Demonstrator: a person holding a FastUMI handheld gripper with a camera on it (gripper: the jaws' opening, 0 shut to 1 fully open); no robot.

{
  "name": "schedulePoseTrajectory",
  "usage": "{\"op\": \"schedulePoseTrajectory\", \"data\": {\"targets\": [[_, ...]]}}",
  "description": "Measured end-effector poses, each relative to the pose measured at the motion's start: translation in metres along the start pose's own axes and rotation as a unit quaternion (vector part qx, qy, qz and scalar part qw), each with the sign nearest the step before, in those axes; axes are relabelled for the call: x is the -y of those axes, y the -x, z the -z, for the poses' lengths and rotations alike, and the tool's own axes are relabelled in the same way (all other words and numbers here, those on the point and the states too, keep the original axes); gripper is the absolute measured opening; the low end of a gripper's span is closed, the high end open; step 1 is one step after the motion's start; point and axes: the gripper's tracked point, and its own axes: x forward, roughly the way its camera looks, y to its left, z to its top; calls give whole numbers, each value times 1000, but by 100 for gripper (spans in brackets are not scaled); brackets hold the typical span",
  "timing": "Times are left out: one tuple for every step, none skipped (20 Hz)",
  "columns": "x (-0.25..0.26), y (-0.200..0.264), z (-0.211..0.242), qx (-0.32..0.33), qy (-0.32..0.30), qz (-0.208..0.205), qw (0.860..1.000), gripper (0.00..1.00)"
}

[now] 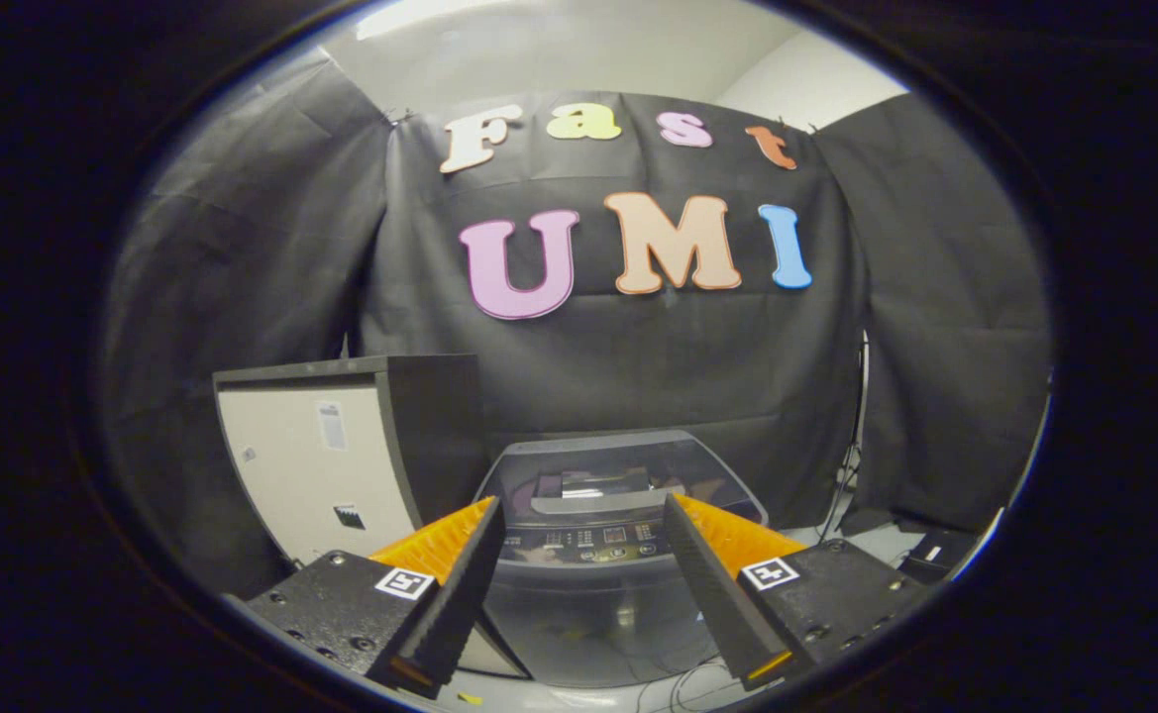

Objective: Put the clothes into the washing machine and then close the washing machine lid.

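Fingers of my gripper (579,584) stand apart and hold nothing, aimed at the washing machine (603,555) just beyond them. Its lid (628,470) looks down, I judge. Clothes I cannot make out, perhaps inside. A cabinet (341,465) stands beside the machine.

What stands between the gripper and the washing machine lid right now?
Nothing visible. The gripper is open with nothing between its fingers, and the washing machine sits just beyond them, its lid looking closed. A cabinet stands beside it, off the path.

No legible text; blurred stickers on the cabinet (326,465); unreadable washing machine (603,540) panel markings
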Motion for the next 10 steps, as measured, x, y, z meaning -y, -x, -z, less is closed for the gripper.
{"op": "schedulePoseTrajectory", "data": {"targets": [[-2,6,3,-3,5,-3,1000,97],[-4,12,5,-4,2,-7,1000,97],[-9,17,6,-4,-2,-15,1000,97],[-15,21,2,-2,-4,-26,1000,97],[-17,24,-2,-2,-1,-28,1000,97],[-15,28,-4,0,-1,-25,1000,97],[-16,32,-8,3,0,-26,1000,97],[-21,35,-14,9,-3,-33,999,97],[-26,40,-20,17,-6,-40,999,97],[-26,43,-27,27,-7,-39,999,97]]}}
